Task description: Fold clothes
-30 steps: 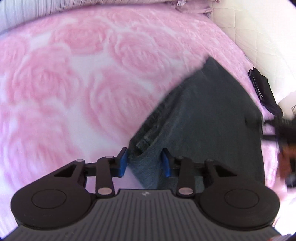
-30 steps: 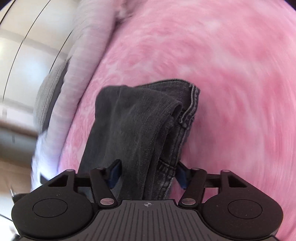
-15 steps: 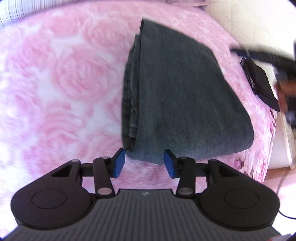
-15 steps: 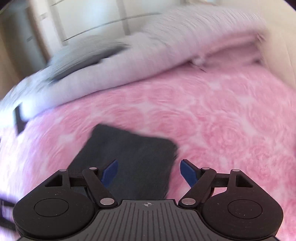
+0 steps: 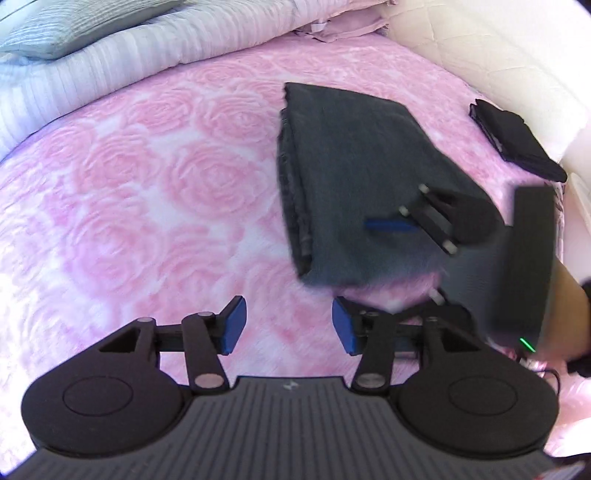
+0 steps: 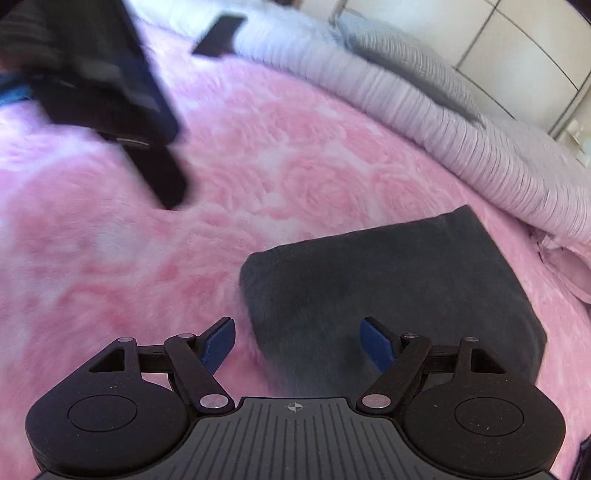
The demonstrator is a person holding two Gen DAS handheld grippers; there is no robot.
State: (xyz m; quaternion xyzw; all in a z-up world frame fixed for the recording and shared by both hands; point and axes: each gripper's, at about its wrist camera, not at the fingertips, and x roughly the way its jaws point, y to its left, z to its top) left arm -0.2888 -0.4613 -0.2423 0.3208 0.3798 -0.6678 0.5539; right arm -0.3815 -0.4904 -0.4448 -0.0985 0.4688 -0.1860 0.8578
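Both pairs of jaws stand apart with nothing between them. The left gripper [image 5: 288, 325] hovers over bare pink bedspread [image 5: 147, 206], its blue pads spread, short of the near edge of the folded dark grey jeans [image 5: 354, 177]. The jeans lie flat on the bed as a thick rectangular bundle, layered edges stacked along the side toward the middle of the bedspread, the far end pointing toward the pillows.

From the left wrist view, the right gripper [image 5: 402, 221] hangs above the near right part of the jeans, blurred, one blue pad showing edge-on against the cloth; whether it touches the fabric cannot be told. Behind it a bit of the person's hand [image 5: 569, 310] shows at the right edge.

From the right wrist view, the right gripper [image 6: 297, 343] has its jaws wide, and the folded jeans [image 6: 399, 291] fill the space ahead of and under them, a rounded corner of the bundle lying just past the left pad. The left gripper [image 6: 147, 147] appears at upper left as a dark blurred shape over the bedspread [image 6: 110, 258].

A second dark folded garment [image 5: 517, 140] lies apart from the jeans near the bed's right edge, beside the cream padded surround [image 5: 480, 55]. A striped pale duvet [image 5: 110, 74] is heaped along the far side of the bed, with a grey pillow [image 5: 74, 26] on it. White panelled cupboard doors [image 6: 517, 55] stand beyond.
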